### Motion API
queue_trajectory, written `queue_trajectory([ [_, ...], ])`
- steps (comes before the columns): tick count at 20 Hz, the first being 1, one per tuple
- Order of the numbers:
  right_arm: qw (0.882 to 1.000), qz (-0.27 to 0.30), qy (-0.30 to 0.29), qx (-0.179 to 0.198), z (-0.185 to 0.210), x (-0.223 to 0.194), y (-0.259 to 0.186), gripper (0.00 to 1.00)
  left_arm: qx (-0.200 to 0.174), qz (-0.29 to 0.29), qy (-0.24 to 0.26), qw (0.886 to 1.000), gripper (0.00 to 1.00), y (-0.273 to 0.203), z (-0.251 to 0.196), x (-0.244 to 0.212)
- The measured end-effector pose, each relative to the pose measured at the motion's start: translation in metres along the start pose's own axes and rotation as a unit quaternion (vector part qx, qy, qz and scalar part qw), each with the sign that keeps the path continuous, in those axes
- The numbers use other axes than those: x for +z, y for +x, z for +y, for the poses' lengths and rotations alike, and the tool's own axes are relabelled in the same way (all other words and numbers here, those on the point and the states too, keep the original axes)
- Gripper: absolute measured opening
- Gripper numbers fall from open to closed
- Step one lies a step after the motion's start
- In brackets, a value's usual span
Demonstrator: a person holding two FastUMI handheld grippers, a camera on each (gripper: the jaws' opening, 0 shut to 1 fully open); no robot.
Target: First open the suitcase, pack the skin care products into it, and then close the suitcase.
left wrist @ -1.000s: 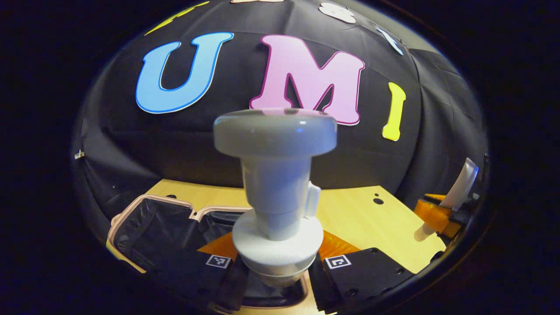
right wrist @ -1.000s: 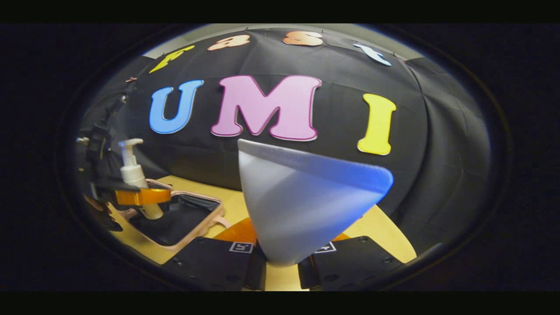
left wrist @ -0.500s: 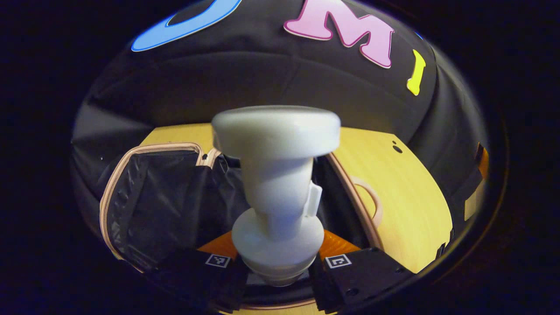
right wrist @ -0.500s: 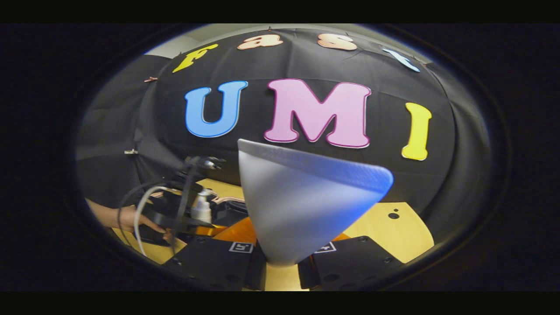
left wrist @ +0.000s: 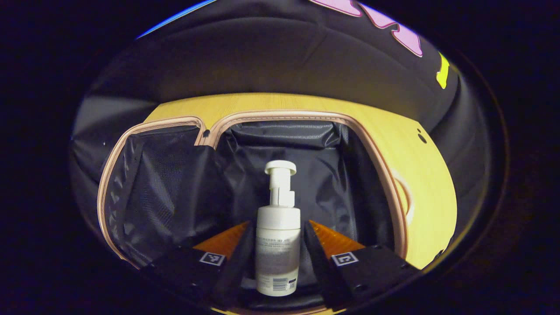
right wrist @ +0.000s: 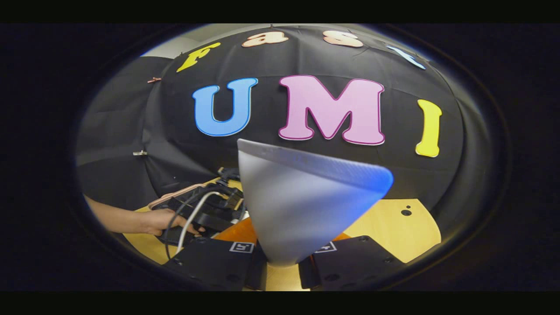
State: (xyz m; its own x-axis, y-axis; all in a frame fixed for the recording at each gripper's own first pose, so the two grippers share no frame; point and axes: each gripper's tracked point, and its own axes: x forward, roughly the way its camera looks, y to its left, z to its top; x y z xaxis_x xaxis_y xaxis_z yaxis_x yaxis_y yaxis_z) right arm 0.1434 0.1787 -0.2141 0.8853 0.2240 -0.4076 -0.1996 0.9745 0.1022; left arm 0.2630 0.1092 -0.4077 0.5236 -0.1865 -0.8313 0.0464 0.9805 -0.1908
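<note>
In the left gripper view I look down into the open suitcase [left wrist: 376, 144], pink-rimmed with black lining. A white pump bottle [left wrist: 278, 245] lies inside on the lining, pump head pointing away. My left gripper [left wrist: 278, 224] is open, its fingers on either side of the bottle with small gaps. In the right gripper view my right gripper [right wrist: 284, 249] is shut on a white tube [right wrist: 302, 205], whose flat crimped end points up. Farther left in that view, a hand [right wrist: 159, 221] holds the left gripper [right wrist: 205, 212] over the suitcase rim [right wrist: 175, 196].
The suitcase lies on a light wooden table [left wrist: 420, 175] [right wrist: 393, 223] with small holes near its right edge. The lid half [left wrist: 148, 192], with a mesh pocket, lies open to the left. Black cloth walls close the booth behind.
The left gripper tipped down into the suitcase and let go of the pump bottle, which now lies on the lining. The right gripper still holds the tube and has turned slightly left.
</note>
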Motion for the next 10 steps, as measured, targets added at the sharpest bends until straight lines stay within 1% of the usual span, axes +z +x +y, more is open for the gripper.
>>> queue_trajectory([
  [1,1.0,0.003,-0.002,-0.001,-0.001,0.001,0.001,0.28,0.001,-0.016,-0.006,1.0,0.82,-0.008,0.004,0.004],
  [2,1.0,0.01,-0.003,0.001,0.0,-0.001,0.001,0.28,-0.002,-0.04,-0.015,0.999,0.96,-0.02,0.005,0.009],
  [4,1.0,0.024,-0.015,0.006,0.005,-0.007,0.002,0.28,-0.007,-0.108,-0.035,0.994,0.95,-0.05,0.013,0.026],
  [6,0.999,0.026,-0.019,0.014,0.015,-0.008,0.005,0.28,-0.01,-0.193,-0.044,0.98,0.96,-0.093,0.024,0.048],
  [8,0.999,0.039,-0.017,0.023,0.026,-0.015,0.014,0.28,0.02,-0.241,-0.026,0.97,0.96,-0.135,0.042,0.058],
  [10,0.998,0.053,-0.01,0.034,0.041,-0.021,0.028,0.28,0.04,-0.264,-0.011,0.964,0.96,-0.169,0.057,0.058],
])
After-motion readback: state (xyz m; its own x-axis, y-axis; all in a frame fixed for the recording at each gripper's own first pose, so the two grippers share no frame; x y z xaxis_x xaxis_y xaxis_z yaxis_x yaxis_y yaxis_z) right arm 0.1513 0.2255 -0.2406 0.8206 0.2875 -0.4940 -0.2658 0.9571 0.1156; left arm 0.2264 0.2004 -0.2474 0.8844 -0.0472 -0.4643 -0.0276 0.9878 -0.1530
